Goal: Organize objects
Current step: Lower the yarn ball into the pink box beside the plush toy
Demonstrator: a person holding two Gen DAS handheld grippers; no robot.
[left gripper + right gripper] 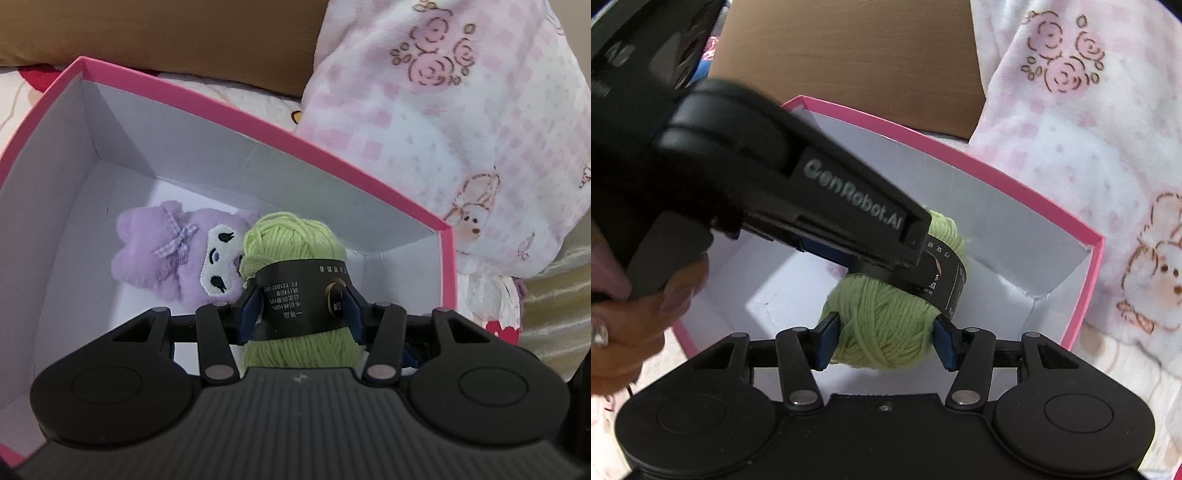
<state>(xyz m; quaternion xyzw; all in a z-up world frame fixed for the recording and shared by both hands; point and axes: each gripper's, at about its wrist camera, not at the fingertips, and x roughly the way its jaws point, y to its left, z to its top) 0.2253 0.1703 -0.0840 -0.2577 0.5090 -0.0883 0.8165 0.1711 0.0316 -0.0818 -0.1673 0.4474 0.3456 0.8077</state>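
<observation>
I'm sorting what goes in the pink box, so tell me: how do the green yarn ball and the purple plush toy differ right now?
The green yarn ball is held above the box floor, both grippers shut on it; the purple plush toy lies loose on the floor of the pink box.
The yarn wears a black paper band; the plush wears a checked bow.
The yarn is wound strands; the plush has fluffy pile and a stitched face.
Both are soft.
</observation>
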